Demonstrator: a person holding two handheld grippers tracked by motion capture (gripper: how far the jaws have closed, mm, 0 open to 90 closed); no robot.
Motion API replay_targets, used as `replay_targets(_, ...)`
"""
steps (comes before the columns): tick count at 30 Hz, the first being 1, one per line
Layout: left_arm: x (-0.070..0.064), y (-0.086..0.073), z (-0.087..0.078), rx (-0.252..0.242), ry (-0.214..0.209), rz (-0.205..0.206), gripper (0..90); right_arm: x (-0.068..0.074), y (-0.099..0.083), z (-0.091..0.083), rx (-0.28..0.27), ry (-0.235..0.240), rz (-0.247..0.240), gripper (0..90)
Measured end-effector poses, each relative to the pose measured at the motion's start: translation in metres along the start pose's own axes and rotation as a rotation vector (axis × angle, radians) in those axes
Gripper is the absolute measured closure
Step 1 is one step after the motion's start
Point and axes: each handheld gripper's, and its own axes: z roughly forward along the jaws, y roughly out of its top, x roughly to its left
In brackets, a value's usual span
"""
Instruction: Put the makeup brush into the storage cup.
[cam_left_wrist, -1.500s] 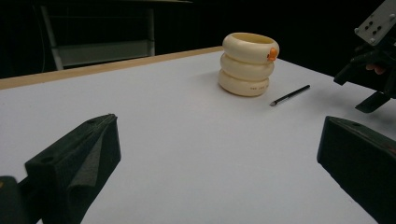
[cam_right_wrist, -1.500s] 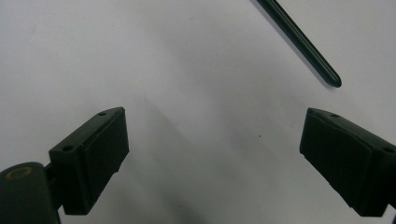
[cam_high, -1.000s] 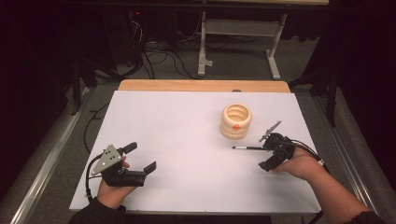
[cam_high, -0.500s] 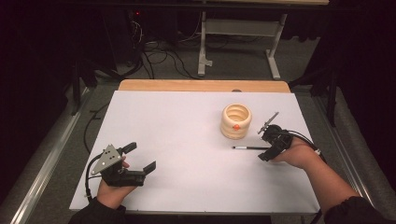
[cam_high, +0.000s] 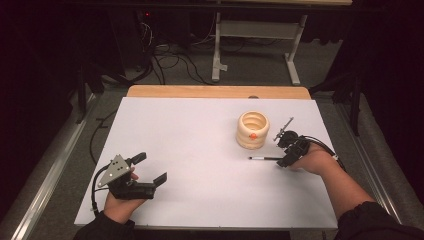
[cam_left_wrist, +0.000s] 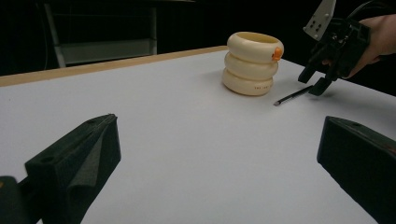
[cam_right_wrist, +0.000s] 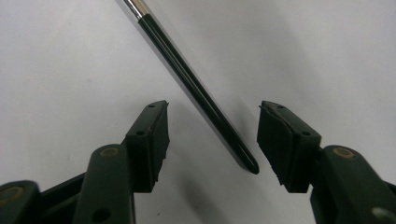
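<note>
A thin black pen (cam_high: 264, 158) lies flat on the white table (cam_high: 200, 130), just in front of a cream ribbed cup (cam_high: 253, 129) with an orange spot. My right gripper (cam_high: 285, 161) is lowered over the pen's right end. In the right gripper view the pen (cam_right_wrist: 196, 95) runs between the jaws, which stand open on either side of it and clear of it. My right gripper (cam_right_wrist: 212, 135) holds nothing. My left gripper (cam_high: 150, 170) rests at the near left, open and empty. From the left gripper view, the cup (cam_left_wrist: 251, 63) and pen (cam_left_wrist: 293, 95) lie far ahead.
A wooden strip (cam_high: 215, 91) borders the table's far edge. Beyond it on the floor stand a metal frame (cam_high: 257, 45) and tangled cables (cam_high: 165, 55). A metal rail (cam_high: 50, 180) runs along the table's left side.
My right gripper has moved down and slightly left onto the pen's right end. The left gripper, the cup and the pen have stayed where they were.
</note>
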Motion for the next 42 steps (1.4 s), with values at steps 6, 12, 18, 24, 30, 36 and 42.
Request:
replay_targets(6, 0.0, 0.0, 0.0, -0.001, 0.001, 0.0, 0.1, -0.002, 0.001, 0.003, 0.013, 0.013, -0.004, 54.9)
replay_targets(12, 0.0, 0.0, -0.001, -0.002, 0.002, -0.001, 0.0, -0.001, 0.0, 0.004, 0.015, 0.047, 0.009, 65.0)
replay_targets(18, 0.0, 0.0, -0.002, -0.004, 0.004, -0.004, 0.1, 0.001, 0.0, 0.004, 0.019, 0.048, 0.0, 70.5)
replay_targets(24, 0.0, 0.0, -0.002, -0.005, 0.004, -0.004, 0.0, 0.004, 0.001, 0.004, 0.023, 0.047, -0.018, 76.1)
replay_targets(30, -0.001, 0.0, -0.002, -0.008, 0.004, -0.005, 0.1, 0.007, 0.002, 0.004, 0.024, 0.045, -0.039, 80.7)
replay_targets(36, -0.001, 0.001, -0.002, -0.008, 0.004, -0.005, 0.1, 0.009, 0.002, 0.004, 0.025, 0.034, -0.071, 82.6)
replay_targets(42, -0.001, 0.0, -0.002, -0.006, 0.002, -0.002, 0.1, 0.012, 0.001, 0.003, 0.025, 0.021, -0.104, 84.1)
